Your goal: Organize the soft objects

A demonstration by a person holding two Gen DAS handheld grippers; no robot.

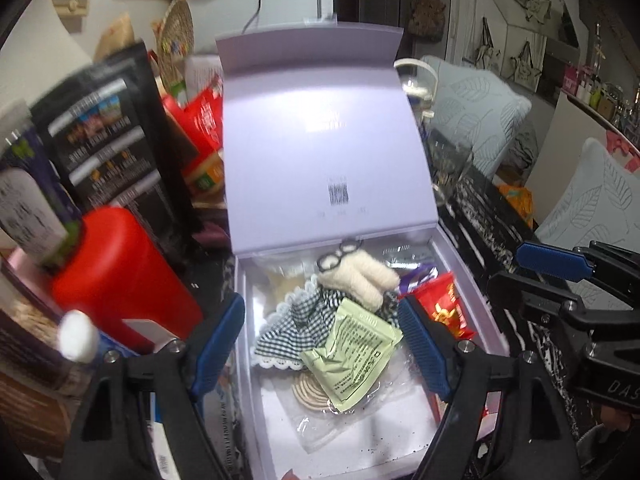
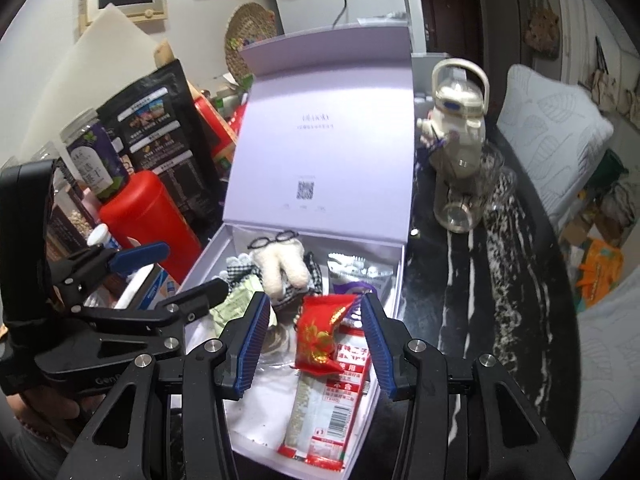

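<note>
left tongs [image 1: 322, 344]: wide apart, empty | right tongs [image 2: 314, 344]: part open, empty | doll [image 1: 352, 276]: in box [image 1: 256, 420], 12 o'clock of both

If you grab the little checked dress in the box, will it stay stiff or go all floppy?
Probably floppy: the checked dress lies crumpled in folds. Likely light, being thin cloth with a lace edge. It may drag the green packet lying on it.
</note>
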